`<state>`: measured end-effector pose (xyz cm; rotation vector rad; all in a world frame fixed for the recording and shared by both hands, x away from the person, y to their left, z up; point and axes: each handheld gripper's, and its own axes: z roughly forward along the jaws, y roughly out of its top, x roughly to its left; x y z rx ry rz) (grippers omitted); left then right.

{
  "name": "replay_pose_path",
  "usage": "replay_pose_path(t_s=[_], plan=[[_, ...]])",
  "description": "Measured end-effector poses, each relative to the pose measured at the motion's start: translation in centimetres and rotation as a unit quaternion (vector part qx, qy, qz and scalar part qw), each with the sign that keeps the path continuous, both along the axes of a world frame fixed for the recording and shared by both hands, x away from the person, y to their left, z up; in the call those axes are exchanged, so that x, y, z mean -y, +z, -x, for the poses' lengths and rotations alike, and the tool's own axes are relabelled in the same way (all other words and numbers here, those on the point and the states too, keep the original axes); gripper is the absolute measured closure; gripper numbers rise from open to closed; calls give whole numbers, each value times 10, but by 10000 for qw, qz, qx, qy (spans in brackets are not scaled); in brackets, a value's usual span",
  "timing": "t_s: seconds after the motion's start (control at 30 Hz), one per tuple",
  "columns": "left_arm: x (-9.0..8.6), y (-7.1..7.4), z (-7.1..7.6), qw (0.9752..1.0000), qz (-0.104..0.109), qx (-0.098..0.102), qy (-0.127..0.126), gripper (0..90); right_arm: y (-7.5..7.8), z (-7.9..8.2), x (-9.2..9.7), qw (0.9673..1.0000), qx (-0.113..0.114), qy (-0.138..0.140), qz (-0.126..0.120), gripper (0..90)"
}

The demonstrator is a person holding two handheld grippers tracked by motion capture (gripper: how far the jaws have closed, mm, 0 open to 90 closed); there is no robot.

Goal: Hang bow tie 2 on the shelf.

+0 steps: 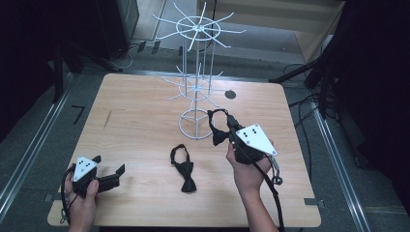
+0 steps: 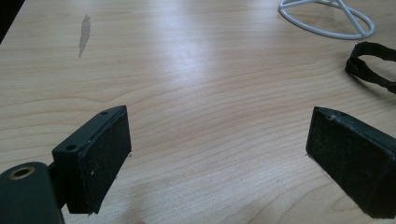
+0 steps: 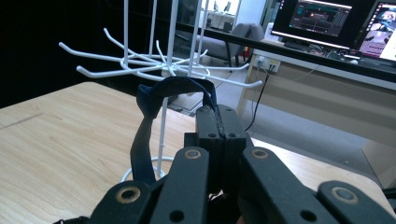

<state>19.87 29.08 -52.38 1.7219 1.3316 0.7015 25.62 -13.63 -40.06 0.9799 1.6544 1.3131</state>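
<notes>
Bow ties are the things being handled: 2 black ones show in the high view. 1 bow tie lies flat on the light wooden surface, near its middle front, with its strap loop toward the far side and its knot toward the person. The other bow tie hangs from the right hand-held gripper, lifted off the surface just beside the round base of a white wire display stand. In the right gripper view that hand-held gripper's jaws are pressed together on the tie's dark strap, which loops up above the jaw tips and falls down to their left, with the stand's lower ring of hooks right behind it. The stand rises from the far middle of the surface and carries 2 tiers of radiating hooks. The left hand-held gripper rests low at the front left corner, held by the person's left hand, its jaws spread wide apart with nothing between them. In the left gripper view, bare wood lies between its pads, and the stand's base ring and part of the lying tie's strap sit farther off at the upper right.
</notes>
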Motion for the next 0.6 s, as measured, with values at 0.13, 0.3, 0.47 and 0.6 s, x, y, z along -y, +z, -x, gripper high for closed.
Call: replay_pose_path(t_s=[0.13,0.3,0.47,0.6], plan=[[0,0,1,9999,38,92,13,74,3,-6,-1,10000,-4,-9,-14,900],[-1,0,4,9993,69,361,42,74,7,-12,0,10000,2,6,-96,900],[-2,1,7,9979,189,608,-117,75,8,-21,-1,9999,-75,95,-113,900],[-1,0,7,9973,146,699,-184,75,8,-30,-3,9997,-176,108,-156,900]])
